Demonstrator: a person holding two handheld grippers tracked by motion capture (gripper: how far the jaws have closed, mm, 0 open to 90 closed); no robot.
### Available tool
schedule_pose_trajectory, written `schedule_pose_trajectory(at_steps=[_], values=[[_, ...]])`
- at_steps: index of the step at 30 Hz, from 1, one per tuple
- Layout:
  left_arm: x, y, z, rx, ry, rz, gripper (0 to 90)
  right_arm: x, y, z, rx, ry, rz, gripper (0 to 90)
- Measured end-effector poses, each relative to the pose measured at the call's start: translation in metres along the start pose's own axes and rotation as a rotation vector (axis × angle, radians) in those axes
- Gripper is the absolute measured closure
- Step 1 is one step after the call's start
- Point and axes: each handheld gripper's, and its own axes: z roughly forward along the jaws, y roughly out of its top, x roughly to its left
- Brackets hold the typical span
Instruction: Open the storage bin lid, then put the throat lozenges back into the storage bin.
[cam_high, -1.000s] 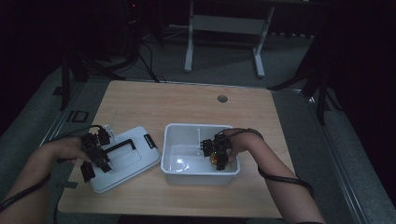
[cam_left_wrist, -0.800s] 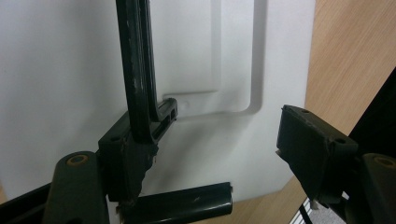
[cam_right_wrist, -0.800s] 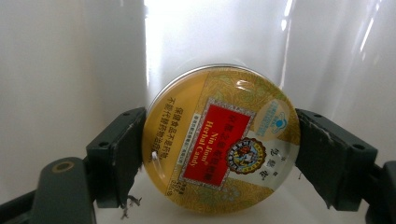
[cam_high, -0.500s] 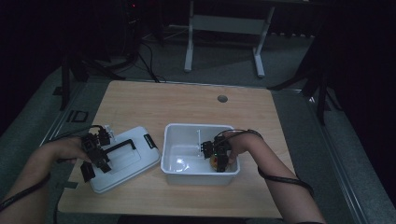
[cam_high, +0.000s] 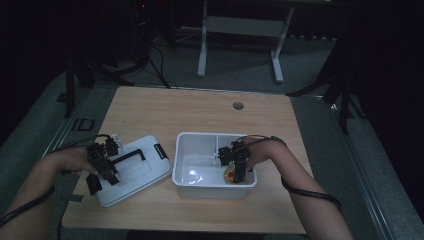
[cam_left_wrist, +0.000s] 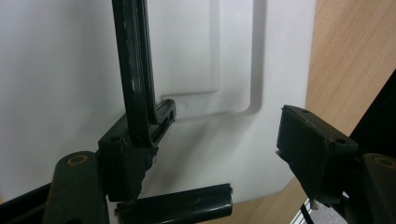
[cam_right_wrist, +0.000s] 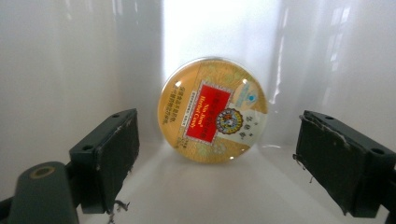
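A round gold tin with a red label (cam_right_wrist: 212, 109) leans on edge against the inner wall of a white plastic bin (cam_right_wrist: 70, 70). My right gripper (cam_right_wrist: 224, 158) is open inside the bin, just short of the tin, its pads clear of it. From above, the right gripper (cam_high: 237, 169) points down at the tin (cam_high: 231, 176) in the right part of the bin (cam_high: 200, 137). My left gripper (cam_high: 109, 172) is over the white lid (cam_high: 142, 172) beside the bin. It is open (cam_left_wrist: 219, 154), with the lid's black handle (cam_left_wrist: 135, 70) running against the left jaw.
The bin and lid sit near the front edge of a wooden table (cam_high: 200, 110). A thin divider (cam_high: 218, 145) splits the bin. A black latch (cam_high: 160, 151) sticks out from the lid's edge. A small round hole (cam_high: 238, 106) lies in the far tabletop.
The right gripper has shifted a little inside the bin. The left hand and the lid have kept still.
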Motion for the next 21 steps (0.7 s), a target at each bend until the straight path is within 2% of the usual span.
schedule_pose_trajectory(at_steps=[6, 14, 21], values=[[0.0, 0.0, -0.002, 0.001, 0.02, 0.001, 30.2, 0.005, -0.014, -0.029, -0.079, -0.036, 0.013, 13.6], [0.001, -0.001, -0.004, 0.006, 0.018, -0.007, 33.5, 0.017, -0.049, -0.075, -0.194, -0.095, 0.033, 13.7], [0.001, 0.0, -0.004, 0.014, 0.017, -0.006, 35.0, 0.024, -0.085, -0.082, -0.203, -0.119, 0.087, 13.8]])
